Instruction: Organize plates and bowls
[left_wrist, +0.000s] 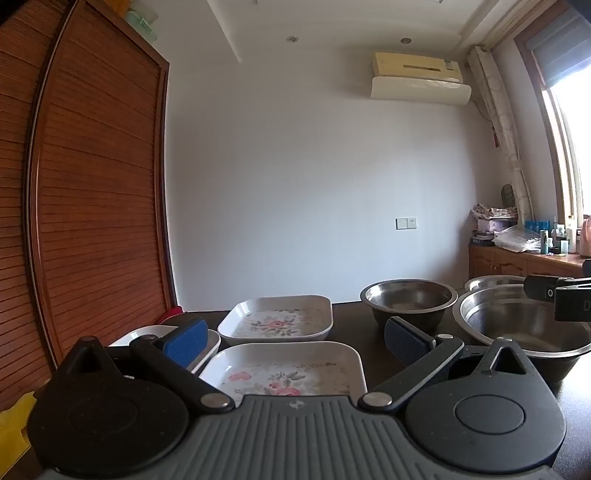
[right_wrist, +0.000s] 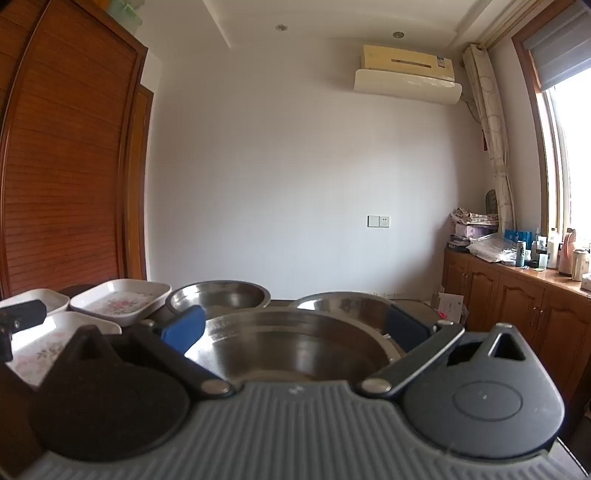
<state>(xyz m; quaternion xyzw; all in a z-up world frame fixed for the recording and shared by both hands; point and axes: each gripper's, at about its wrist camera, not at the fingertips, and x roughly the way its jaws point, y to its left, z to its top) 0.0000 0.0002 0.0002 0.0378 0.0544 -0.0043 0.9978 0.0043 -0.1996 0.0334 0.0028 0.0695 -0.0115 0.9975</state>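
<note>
In the left wrist view my left gripper (left_wrist: 295, 338) is open and empty over a near square floral plate (left_wrist: 284, 369). A second floral plate (left_wrist: 277, 321) lies behind it, and a plain white dish (left_wrist: 147, 334) lies at the left. Steel bowls stand to the right: one behind (left_wrist: 408, 299), a large one (left_wrist: 517, 321) near, another rim (left_wrist: 491, 282) beyond. In the right wrist view my right gripper (right_wrist: 295, 328) is open, its fingers either side of the large steel bowl (right_wrist: 295, 347). Two more steel bowls (right_wrist: 218, 295) (right_wrist: 343, 302) stand behind, floral plates (right_wrist: 122, 301) (right_wrist: 40, 343) at the left.
All dishes sit on a dark table (left_wrist: 351, 321). A wooden louvred wardrobe (left_wrist: 92, 184) stands close on the left. A wooden sideboard (right_wrist: 517, 295) with bottles and clutter runs along the right wall under the window. The right gripper's tip (left_wrist: 554, 295) shows in the left view.
</note>
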